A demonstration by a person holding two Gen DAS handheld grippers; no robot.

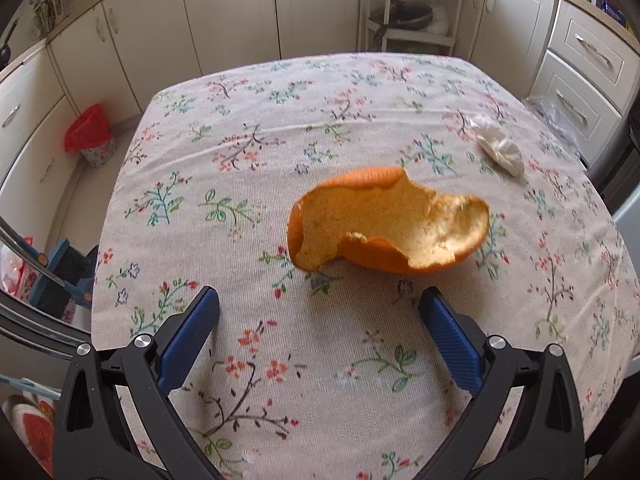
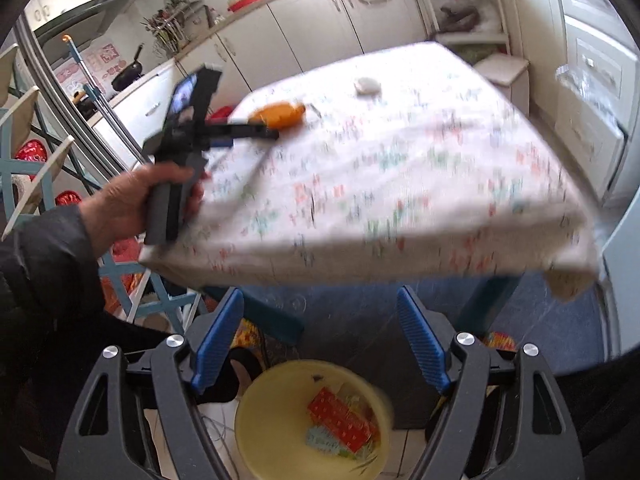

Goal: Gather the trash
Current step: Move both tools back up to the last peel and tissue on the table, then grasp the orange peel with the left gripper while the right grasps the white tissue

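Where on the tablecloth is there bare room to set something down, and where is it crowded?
The floral tablecloth is bare left of the curled orange peel, and on the far strip by the cream cabinets. Crowded: centre-right, between the peel and the crumpled white tissue. The near strip lies between the open left tongs.

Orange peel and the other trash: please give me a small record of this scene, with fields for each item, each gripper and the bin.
orange peel: lies on the table, pith side up, just ahead of the left gripper
crumpled white tissue: on the table, farther off, to the right of the peel
left gripper: open, empty, pointed at the peel, not touching it
right gripper: open, empty, off the table edge, above the bin
yellow bin: on the floor, holds red and light blue wrappers
view quality: right wrist view is motion-blurred
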